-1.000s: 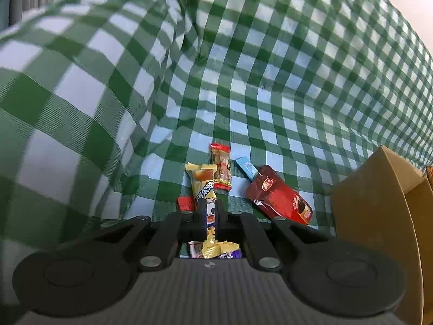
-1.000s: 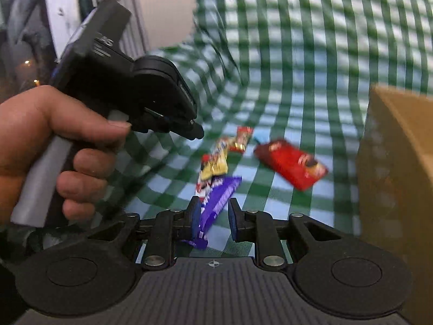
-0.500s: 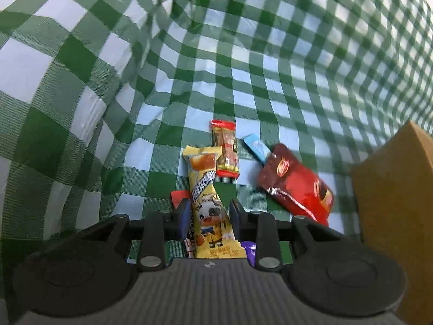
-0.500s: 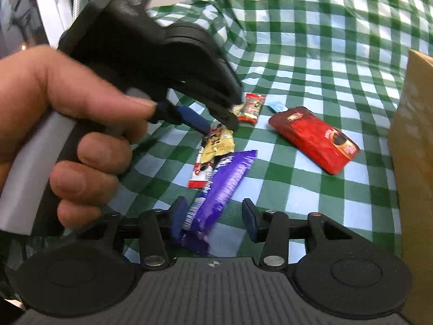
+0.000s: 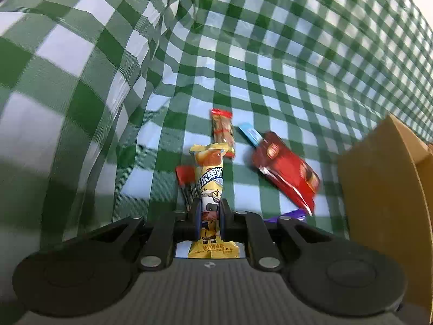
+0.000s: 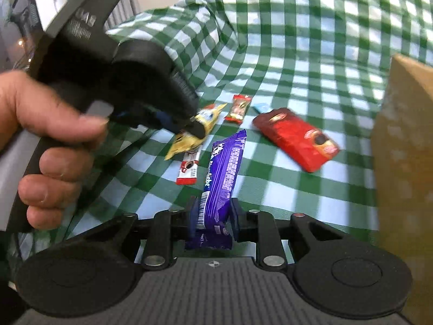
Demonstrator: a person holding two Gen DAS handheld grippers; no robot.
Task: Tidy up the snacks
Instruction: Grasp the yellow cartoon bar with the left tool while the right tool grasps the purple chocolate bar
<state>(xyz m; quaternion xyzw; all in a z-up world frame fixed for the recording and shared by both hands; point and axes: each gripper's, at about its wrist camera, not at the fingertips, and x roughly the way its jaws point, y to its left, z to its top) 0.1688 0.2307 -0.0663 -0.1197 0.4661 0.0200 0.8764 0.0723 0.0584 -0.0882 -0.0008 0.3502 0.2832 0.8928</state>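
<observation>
Left wrist view: the left gripper (image 5: pixel 210 216) has just been closing and now pinches the yellow cow-print snack bar (image 5: pixel 209 187) near its lower end. The bar's long axis runs straight ahead along the fingers, its far end over the checked surface (image 5: pixel 243 67). Grip firmly and lift straight, clear of the red sachet (image 5: pixel 185 174) beside it, toward the cardboard box (image 5: pixel 379 189).

Right wrist view: the right gripper (image 6: pixel 213 219) has also just been closing around the purple chocolate bar (image 6: pixel 224 168); its pads touch the wrapper. The bar points forward, leaning slightly right. Keep it level while carrying.
</observation>
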